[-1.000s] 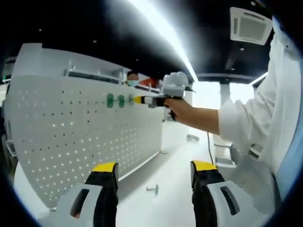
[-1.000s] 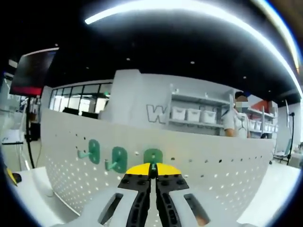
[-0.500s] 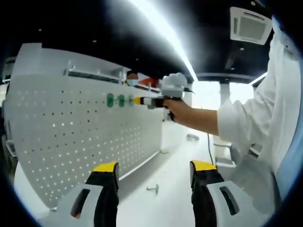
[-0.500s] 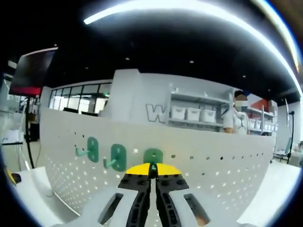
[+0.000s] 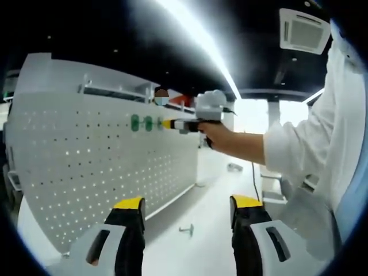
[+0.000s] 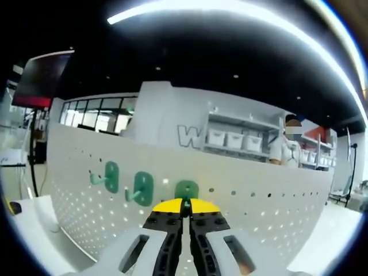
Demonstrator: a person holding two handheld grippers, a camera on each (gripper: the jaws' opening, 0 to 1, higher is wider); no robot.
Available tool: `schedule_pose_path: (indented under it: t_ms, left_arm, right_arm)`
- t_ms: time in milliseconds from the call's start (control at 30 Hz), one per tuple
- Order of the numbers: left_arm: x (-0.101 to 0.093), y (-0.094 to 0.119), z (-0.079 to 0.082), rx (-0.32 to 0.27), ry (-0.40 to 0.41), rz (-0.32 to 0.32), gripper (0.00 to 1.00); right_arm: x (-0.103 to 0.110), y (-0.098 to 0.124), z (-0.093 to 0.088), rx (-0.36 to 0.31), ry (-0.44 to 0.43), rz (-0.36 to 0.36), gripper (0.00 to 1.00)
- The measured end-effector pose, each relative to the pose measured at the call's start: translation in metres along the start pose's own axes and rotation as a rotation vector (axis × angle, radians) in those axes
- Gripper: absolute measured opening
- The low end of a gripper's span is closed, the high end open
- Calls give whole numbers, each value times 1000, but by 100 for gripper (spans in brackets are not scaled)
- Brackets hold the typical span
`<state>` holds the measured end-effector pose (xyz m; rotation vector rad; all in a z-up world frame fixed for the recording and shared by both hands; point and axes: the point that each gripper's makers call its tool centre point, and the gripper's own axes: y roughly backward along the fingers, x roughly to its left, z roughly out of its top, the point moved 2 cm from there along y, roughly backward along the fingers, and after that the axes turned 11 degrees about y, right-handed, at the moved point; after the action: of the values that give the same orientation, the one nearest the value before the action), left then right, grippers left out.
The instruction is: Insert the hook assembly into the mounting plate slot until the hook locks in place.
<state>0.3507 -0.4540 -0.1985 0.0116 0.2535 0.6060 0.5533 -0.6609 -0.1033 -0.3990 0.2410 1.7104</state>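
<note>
Over the last second almost nothing has changed: the right gripper (image 6: 184,208) stays closed on the third green hook (image 6: 186,189), pressed against the pegboard (image 6: 276,207) beside two seated hooks (image 6: 142,188). The hook is probably in its slot but perhaps not yet locked. The left gripper (image 5: 187,208) hangs wide and empty, well apart from the board.

ahead: pegboard (image 5: 86,167) wall | floor: loose hook (image 5: 185,230) | right: open room

A single large grey letter "W" (image 6: 188,137) stood on the white wall behind the pegboard in the right gripper view, just left of the shelves of white bins. Whatever followed it was cut off by the shelving. No other writing, label or number could be read in either view.
</note>
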Motion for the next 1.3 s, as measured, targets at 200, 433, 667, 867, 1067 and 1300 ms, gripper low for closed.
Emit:
schedule_pose_path:
  t_ms: [200,433,667,867,1067,1300]
  left_arm:
    - [1,0,0,-1,2,1,61]
    - [2,0,0,0,5,1,61]
    - [0,-1,0,0,6,-6,61]
    - [0,0,0,-2,4,-5,61]
    - [0,1,1,-3,2,-4,60]
    - [-2,2,1,-6,-2,-6,60]
  right_arm:
    - [1,-2,-2,8,19,3,1]
    - [2,-2,-3,14,41,11,2]
    - [0,-2,-9,33,38,12,7]
    - [0,1,-11,33,18,16,10]
    - [0,7,-8,24,28,14,17]
    - [0,16,-15,37,33,24,23]
